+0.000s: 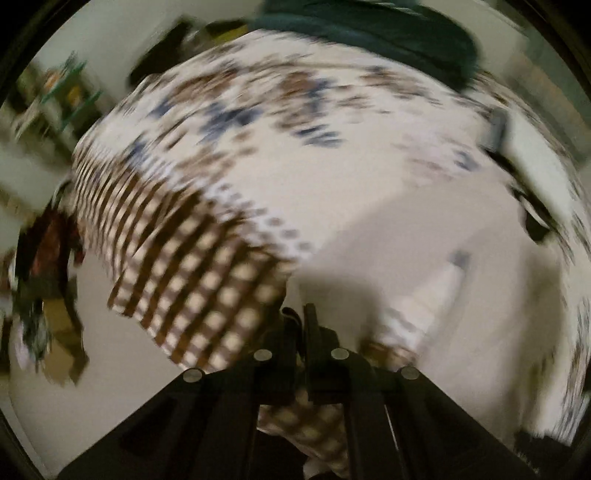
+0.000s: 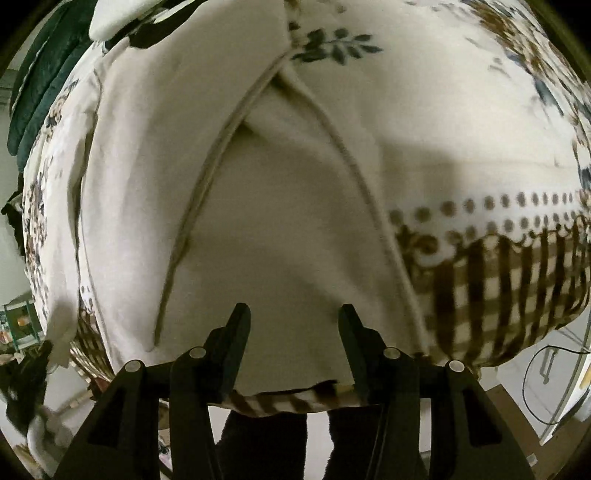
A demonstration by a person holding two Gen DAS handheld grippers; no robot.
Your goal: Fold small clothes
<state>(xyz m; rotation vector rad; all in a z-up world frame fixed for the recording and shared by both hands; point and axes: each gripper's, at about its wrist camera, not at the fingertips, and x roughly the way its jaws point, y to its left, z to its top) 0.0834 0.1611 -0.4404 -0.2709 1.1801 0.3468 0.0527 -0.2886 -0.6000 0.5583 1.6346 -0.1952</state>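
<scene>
A cream-white small garment [image 2: 280, 221] with cord-like seams lies spread on a table covered by a floral cloth with a brown checked border [image 2: 498, 288]. My right gripper [image 2: 291, 314] is open, its fingers apart just above the garment's near edge. In the blurred left wrist view the garment [image 1: 424, 236] lies at right on the same cloth [image 1: 207, 266]. My left gripper [image 1: 300, 314] has its fingers close together near the table's edge; a thin dark bit shows between the tips, and I cannot tell whether cloth is pinched.
A dark green garment [image 1: 388, 33] lies at the far side of the table, also at the top left of the right wrist view [image 2: 40, 88]. A white and black item [image 1: 535, 177] lies at right. Cluttered shelves [image 1: 55, 103] stand at left. Floor and cables [image 2: 543, 387] lie below the table.
</scene>
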